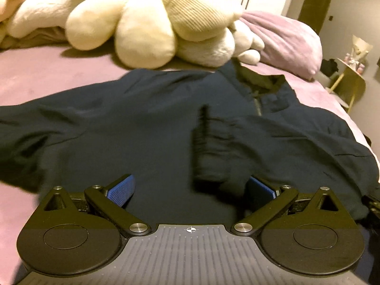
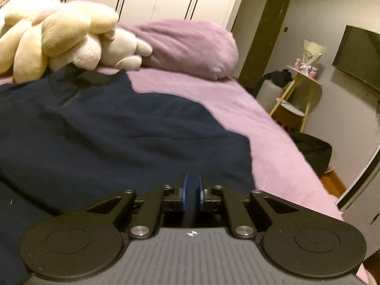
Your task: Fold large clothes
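A large navy jacket (image 1: 142,118) lies spread on the purple bed, collar and zip (image 1: 257,95) toward the plush toys. One sleeve is folded across the body, its ribbed cuff (image 1: 204,142) pointing at me. My left gripper (image 1: 191,188) hovers over the jacket's near part, open wide, and the cuff end lies just inside its right blue pad without being pinched. In the right wrist view the jacket (image 2: 106,130) fills the left half. My right gripper (image 2: 192,190) sits low over its near right edge, blue pads a narrow gap apart, with nothing clearly clamped.
Cream plush toys (image 1: 147,23) and a purple pillow (image 2: 190,45) crowd the head of the bed. The bed's bare purple sheet (image 2: 249,118) runs along the jacket's right side to the bed edge. Beyond it stand a small side table (image 2: 301,78), a dark bag (image 2: 311,152) and a wall screen (image 2: 358,54).
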The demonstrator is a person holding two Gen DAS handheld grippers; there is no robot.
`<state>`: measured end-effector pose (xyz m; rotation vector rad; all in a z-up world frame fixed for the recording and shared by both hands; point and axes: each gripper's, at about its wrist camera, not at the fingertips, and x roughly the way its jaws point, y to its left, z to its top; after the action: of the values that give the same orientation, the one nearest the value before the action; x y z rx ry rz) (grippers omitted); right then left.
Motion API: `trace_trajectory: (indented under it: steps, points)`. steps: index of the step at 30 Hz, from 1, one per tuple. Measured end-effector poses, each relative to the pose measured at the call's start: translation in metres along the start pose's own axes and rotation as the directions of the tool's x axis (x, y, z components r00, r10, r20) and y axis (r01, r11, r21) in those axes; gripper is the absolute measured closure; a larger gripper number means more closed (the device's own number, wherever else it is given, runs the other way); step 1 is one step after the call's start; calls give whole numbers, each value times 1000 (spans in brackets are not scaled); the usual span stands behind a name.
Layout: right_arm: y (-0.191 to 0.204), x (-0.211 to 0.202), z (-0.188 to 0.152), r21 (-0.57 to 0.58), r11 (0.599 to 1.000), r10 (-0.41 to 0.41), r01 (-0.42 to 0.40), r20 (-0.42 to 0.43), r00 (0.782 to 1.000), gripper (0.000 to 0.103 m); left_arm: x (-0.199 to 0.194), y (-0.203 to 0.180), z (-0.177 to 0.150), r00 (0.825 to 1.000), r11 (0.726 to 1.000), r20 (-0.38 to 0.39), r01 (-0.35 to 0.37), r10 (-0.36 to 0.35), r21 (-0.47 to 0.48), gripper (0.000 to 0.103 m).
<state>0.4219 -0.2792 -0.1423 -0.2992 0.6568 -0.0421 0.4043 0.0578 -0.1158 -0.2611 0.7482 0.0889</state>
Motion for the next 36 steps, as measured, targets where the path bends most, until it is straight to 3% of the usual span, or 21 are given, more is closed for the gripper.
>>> trace_trajectory:
  steps: [4,8,11,14,16,18,24,29,32,33,34,35,36]
  points:
    - [8,6,-2,-77,997,-25,24,-14,1000,92,-37,26,-3,999,999,31,31,-30,-28,0]
    - [6,-14,22,22,999,-27,28,-42,999,92,-79,73,-10,992,982,59,115,-107,-152,0]
    - [16,-45,36,60,997,44,-45,14,999,92,-104,118,-15,995,974,88,56,-37,-220,0]
    - [41,-71,57,101,974,201,-205,47,978,92,-122,174,-18,991,953,112,-30,67,-300,0]
    - [63,-79,67,135,935,325,-328,44,945,92,-130,214,-20,986,919,113,-68,121,-387,0]
    - [96,-80,72,150,891,429,-429,30,903,92,-139,259,-20,979,867,126,-76,157,-493,0]
    - [192,-80,78,96,838,540,-537,-4,842,92,-160,353,-19,956,723,175,-53,236,-689,0]
    - [261,-85,98,31,826,562,-562,25,827,92,-148,395,-21,955,656,160,-47,251,-753,0]
    - [285,-82,95,17,831,556,-556,-3,831,92,-142,419,-32,956,590,142,-39,258,-807,1]
    - [291,-77,91,20,828,560,-560,-17,828,92,-141,427,-35,955,570,154,-19,255,-821,3]
    - [296,-73,86,26,825,566,-565,-38,824,92,-142,433,-37,950,550,163,-10,264,-835,19]
    - [302,-67,79,33,826,564,-563,-65,823,92,-143,436,-38,947,530,152,-23,283,-848,41]
    - [304,-64,73,29,831,555,-555,-76,828,92,-143,441,-38,948,510,137,-31,288,-859,49]
